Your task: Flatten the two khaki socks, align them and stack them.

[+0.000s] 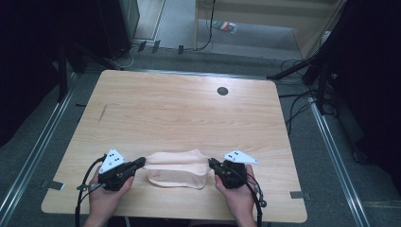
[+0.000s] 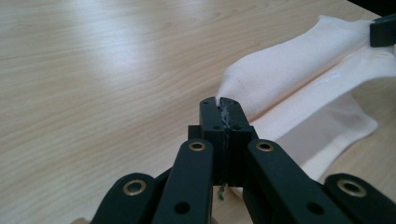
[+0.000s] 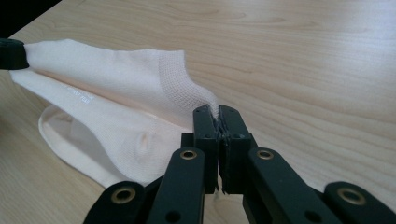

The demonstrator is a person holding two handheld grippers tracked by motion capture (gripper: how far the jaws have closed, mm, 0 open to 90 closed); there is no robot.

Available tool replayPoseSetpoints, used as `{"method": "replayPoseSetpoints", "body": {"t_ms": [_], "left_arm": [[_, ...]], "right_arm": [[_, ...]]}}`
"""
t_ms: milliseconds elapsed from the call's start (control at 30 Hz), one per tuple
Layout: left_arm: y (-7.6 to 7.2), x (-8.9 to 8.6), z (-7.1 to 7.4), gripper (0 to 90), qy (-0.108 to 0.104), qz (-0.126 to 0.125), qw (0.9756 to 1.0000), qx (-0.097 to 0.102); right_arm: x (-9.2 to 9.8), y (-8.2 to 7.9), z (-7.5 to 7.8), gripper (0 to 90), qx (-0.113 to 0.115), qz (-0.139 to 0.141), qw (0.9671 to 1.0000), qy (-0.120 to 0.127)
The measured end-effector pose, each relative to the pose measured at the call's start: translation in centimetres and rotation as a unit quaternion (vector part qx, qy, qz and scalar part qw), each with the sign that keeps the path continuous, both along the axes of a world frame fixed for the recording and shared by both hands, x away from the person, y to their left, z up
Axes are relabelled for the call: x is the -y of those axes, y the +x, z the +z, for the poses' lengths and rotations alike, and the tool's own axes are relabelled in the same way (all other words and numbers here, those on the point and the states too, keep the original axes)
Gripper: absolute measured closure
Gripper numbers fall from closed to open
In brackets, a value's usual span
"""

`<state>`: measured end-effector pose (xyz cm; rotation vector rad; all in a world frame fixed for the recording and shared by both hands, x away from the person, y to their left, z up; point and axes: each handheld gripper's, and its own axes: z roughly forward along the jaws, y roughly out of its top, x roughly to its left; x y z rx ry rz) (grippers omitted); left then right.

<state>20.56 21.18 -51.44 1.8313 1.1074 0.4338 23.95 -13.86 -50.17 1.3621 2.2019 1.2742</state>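
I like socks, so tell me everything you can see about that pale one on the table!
The sock is pale peach, a thin ribbed knit with a mesh patch and tiny pale print. It lies near the front edge of the wooden table, stretched sideways. The left hand-held gripper pinches one end, the right hand-held gripper pinches the other. Its lower part rests loosely on the wood.

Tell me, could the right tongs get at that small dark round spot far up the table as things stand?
Probably not right away: the right tongs are shut on the sock, stretched to the left tongs. The bare table leaves the way to the spot free.
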Motion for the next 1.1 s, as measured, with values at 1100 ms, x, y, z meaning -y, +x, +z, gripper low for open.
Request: {"method": "replayPoseSetpoints", "body": {"t_ms": [1100], "left_arm": [[-1.2, 3.2, -2.5, 89.4, 0.090, -0.039, 0.9952, 0.002]], "right_arm": [[-1.2, -0.4, -2.8, 87.1, -0.031, 0.019, 0.9992, -0.014]]}}
